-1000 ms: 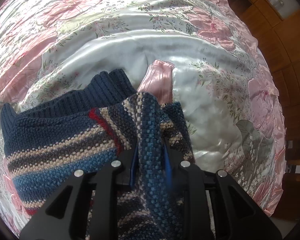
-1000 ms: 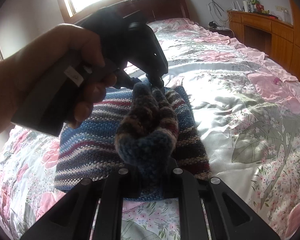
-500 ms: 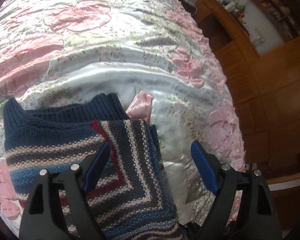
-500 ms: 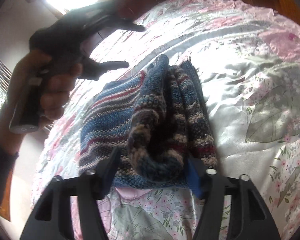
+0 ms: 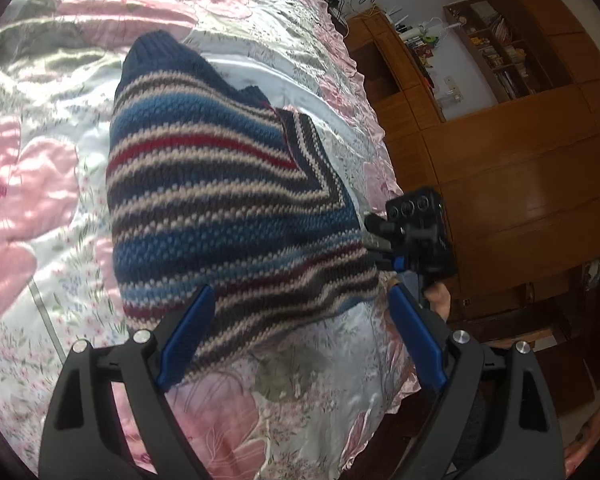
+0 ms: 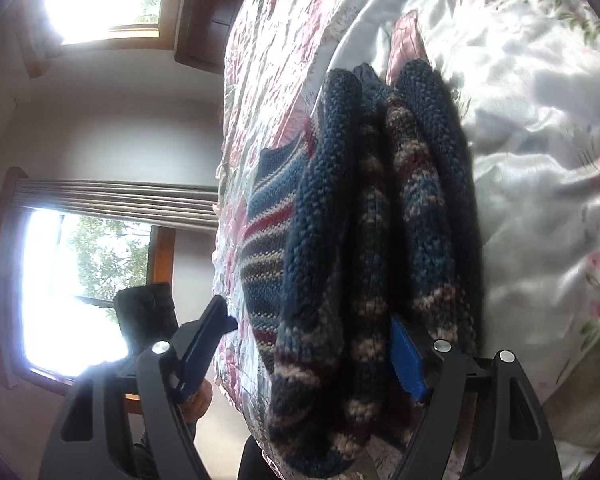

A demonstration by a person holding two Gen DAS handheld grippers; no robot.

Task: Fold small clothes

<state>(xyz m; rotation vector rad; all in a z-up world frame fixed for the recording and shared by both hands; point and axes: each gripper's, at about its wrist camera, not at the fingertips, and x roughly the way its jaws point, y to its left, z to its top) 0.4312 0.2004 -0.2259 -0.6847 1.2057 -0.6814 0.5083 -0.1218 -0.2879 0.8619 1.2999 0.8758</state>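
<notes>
Both hand-held grippers, left (image 5: 296,336) and right (image 6: 312,354), stand open and empty, apparently because the folded striped sweater (image 5: 228,200) lies released mid-frame on the floral bed (image 5: 32,168).

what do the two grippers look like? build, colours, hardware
Both match: left gripper and right gripper have black angular frames with triangular cutouts, blue finger pads and silver round bolts. The left view also shows the right unit's black body with a blue clip. No cables or markings visible.
</notes>
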